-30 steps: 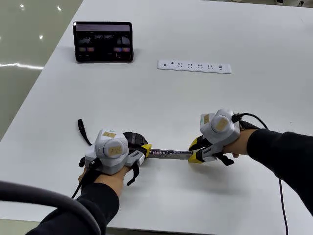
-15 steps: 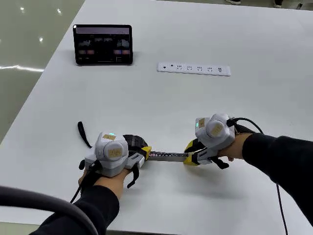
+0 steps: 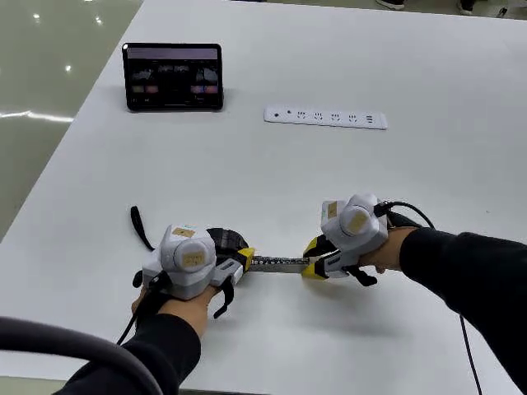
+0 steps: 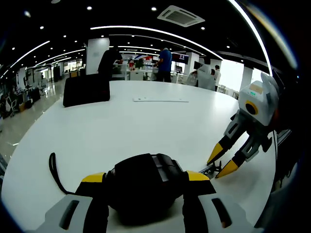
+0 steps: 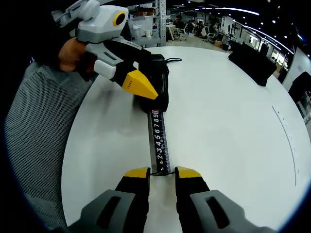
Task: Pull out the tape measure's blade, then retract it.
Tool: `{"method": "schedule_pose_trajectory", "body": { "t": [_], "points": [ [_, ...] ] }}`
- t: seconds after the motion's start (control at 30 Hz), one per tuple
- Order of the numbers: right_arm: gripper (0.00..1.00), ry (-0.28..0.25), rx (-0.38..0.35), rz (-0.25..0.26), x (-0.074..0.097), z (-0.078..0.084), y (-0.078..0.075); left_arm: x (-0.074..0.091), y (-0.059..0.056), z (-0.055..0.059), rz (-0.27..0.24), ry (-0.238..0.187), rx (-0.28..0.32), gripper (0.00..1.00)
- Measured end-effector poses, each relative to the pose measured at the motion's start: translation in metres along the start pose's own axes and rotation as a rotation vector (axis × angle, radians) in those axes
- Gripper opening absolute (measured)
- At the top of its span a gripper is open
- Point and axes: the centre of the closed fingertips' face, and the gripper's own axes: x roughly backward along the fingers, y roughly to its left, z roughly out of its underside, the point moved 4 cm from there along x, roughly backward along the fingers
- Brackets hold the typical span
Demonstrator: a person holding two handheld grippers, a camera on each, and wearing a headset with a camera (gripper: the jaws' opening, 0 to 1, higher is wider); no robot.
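Your left tool (image 4: 145, 177) clamps the tape measure's black case (image 4: 146, 196), low and left of centre in the head view. Your right tool (image 5: 162, 173) pinches the end of the blade (image 5: 159, 138), a short stretch drawn out across the white worktop (image 3: 329, 181).

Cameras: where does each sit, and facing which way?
Head view: on the person's head, facing down at table and grippers; sleeves show.
Left gripper view: on the left gripper, along its jaws, over the tape measure towards the right gripper.
Right gripper view: on that gripper, along the blade, towards the left gripper.
All share the tape measure.
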Motion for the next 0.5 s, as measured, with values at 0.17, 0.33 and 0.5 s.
{"method": "schedule_pose_trajectory", "body": {
  "t": [0.17, 0.33, 0.5],
  "points": [
    [0.16, -0.009, 0.000, 0.004, -0.003, -0.004, 0.000, 0.000, 0.000, 0.000, 0.000, 0.000, 0.002, 0.58],
    [0.16, -0.016, 0.001, 0.005, -0.006, -0.008, 0.000, 0.000, 0.000, 0.000, 0.000, 0.000, 0.005, 0.58],
    [0.16, -0.020, 0.008, 0.011, -0.010, -0.012, 0.000, 0.000, 0.000, -0.001, -0.001, -0.001, 0.008, 0.58]
  ]
}}
